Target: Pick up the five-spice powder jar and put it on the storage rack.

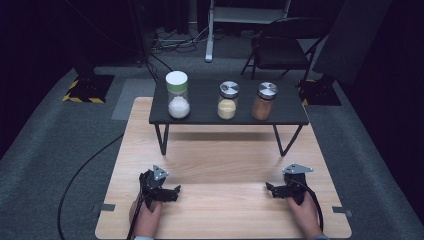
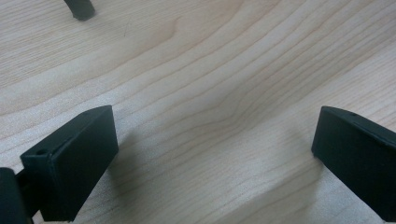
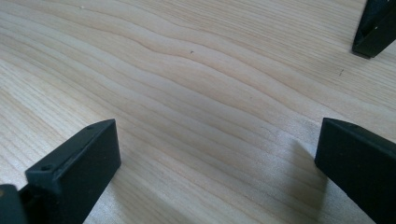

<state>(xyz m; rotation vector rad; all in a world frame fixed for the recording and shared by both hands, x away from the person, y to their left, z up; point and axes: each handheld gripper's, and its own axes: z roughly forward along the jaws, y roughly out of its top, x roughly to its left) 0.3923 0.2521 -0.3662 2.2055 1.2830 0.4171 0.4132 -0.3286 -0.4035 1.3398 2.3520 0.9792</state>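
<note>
Three jars stand in a row on a small black raised shelf (image 1: 200, 117): a white-lidded jar (image 1: 177, 95) with white grains at the left, a metal-lidded jar (image 1: 228, 100) with yellow powder in the middle, and a metal-lidded jar (image 1: 264, 101) with brown powder at the right. My left gripper (image 1: 175, 192) rests low on the wooden board near its front left, open and holding nothing. My right gripper (image 1: 270, 189) rests near the front right, open and holding nothing. In each gripper view the two black jaws stand wide apart over bare wood, left gripper (image 2: 212, 154) and right gripper (image 3: 217, 158).
The wooden board (image 1: 220, 165) lies on grey carpet. The shelf's thin black legs (image 1: 162, 140) stand on the board; one leg foot (image 2: 80, 8) and another leg foot (image 3: 376, 28) show close by. A folding chair (image 1: 282, 45) and cables sit behind.
</note>
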